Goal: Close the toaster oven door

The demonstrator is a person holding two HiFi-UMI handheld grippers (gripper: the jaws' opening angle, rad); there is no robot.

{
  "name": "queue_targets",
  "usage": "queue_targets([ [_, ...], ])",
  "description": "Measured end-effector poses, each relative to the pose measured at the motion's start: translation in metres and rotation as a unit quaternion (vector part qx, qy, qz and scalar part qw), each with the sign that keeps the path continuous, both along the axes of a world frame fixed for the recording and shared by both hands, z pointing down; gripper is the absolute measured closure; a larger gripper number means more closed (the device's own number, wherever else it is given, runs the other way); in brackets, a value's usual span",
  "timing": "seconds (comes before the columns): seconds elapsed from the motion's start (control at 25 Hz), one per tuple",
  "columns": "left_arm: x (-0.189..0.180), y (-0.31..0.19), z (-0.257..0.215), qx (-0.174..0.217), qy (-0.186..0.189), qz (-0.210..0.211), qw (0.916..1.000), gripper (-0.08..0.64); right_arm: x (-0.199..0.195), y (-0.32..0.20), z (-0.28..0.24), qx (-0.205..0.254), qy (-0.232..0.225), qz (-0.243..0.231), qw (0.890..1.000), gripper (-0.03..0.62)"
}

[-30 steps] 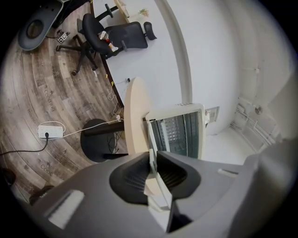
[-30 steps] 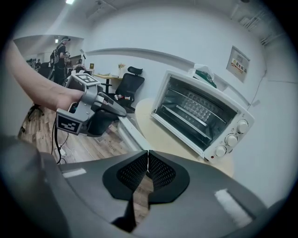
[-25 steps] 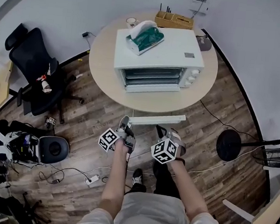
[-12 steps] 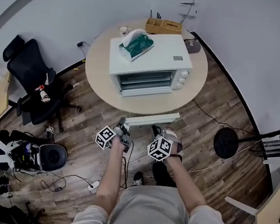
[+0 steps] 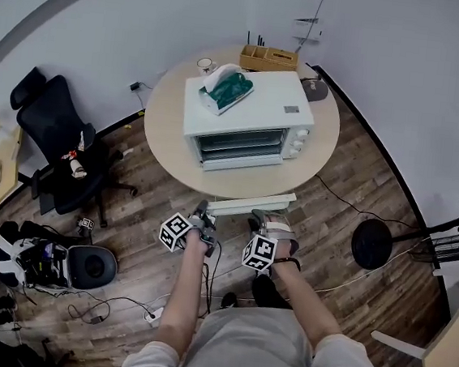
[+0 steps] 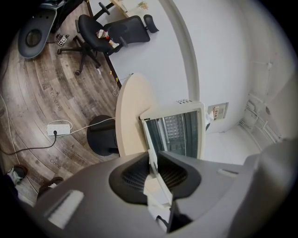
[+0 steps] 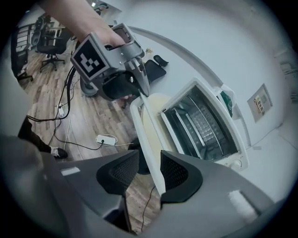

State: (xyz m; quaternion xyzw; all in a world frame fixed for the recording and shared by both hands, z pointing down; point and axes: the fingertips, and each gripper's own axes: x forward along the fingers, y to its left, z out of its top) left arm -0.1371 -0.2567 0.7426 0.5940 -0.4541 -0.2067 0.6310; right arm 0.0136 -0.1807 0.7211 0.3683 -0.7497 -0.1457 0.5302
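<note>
A white toaster oven (image 5: 245,115) stands on the round table (image 5: 163,115). Its wire rack shows in the front, and its door (image 5: 240,163) looks folded down. In front of the table a long white tray (image 5: 252,203) hangs edge-on between both grippers. My left gripper (image 5: 204,214) is shut on the tray's left end (image 6: 152,160). My right gripper (image 5: 265,221) has just been opening: the tray's edge (image 7: 149,135) runs between its pads (image 7: 179,174) with a gap on both sides. The right gripper view also shows the left gripper (image 7: 139,86) and the oven (image 7: 200,123).
A green and white tissue pack (image 5: 228,85) lies on the oven. A wooden box (image 5: 269,58) and a cup (image 5: 204,64) stand at the table's back. A black office chair (image 5: 55,132) is at the left, a fan base (image 5: 372,242) at the right, and cables with a power strip (image 5: 153,316) on the floor.
The right gripper's marker cube has rolled. The tray now lies a little nearer the table's front edge. Both hands stay close to where they were.
</note>
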Motion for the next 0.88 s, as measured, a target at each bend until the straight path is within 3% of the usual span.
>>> queue_targets([
  [0.56,0.001,-0.008,-0.015,-0.005,0.010,-0.009,0.9999,0.445,0.011,-0.029,0.022,0.028,0.091,-0.015,0.995,0.465],
  [0.88,0.000,-0.012,-0.023,-0.007,0.017,-0.019,0.9997,0.442,0.009,-0.043,0.017,0.053,0.106,-0.027,0.993,0.477],
])
